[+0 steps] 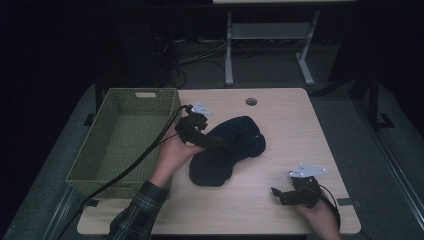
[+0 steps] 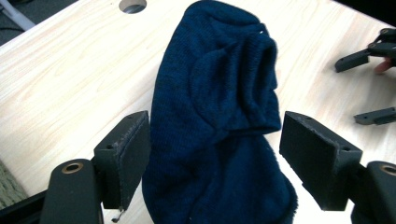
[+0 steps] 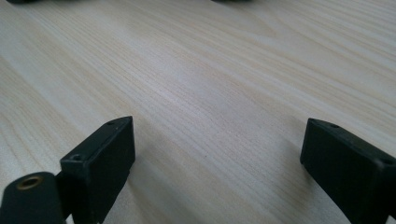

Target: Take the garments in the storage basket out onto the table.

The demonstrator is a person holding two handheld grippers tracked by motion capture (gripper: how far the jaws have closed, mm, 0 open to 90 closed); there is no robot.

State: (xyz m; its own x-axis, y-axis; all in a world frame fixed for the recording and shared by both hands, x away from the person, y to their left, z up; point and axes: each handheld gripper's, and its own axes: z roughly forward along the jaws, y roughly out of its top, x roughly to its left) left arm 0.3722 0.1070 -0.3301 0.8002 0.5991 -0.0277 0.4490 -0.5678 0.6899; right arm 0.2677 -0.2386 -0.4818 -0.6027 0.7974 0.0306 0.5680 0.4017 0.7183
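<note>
Navy cloth (image 2: 219, 121), lower edge cropped

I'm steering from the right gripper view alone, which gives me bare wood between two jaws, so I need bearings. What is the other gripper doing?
Observer: The left gripper is at a dark blue knitted garment that lies on the table. Its jaws stand open on either side of the cloth, not pressing it.
Operator: Is there anywhere to put that garment?
Observer: A green woven basket sits at the table's left edge, beside the left hand.
Operator: And where is my gripper relative to the garment?
Observer: The right gripper is near the table's front right corner, jaws open, apart from the cloth.
</note>
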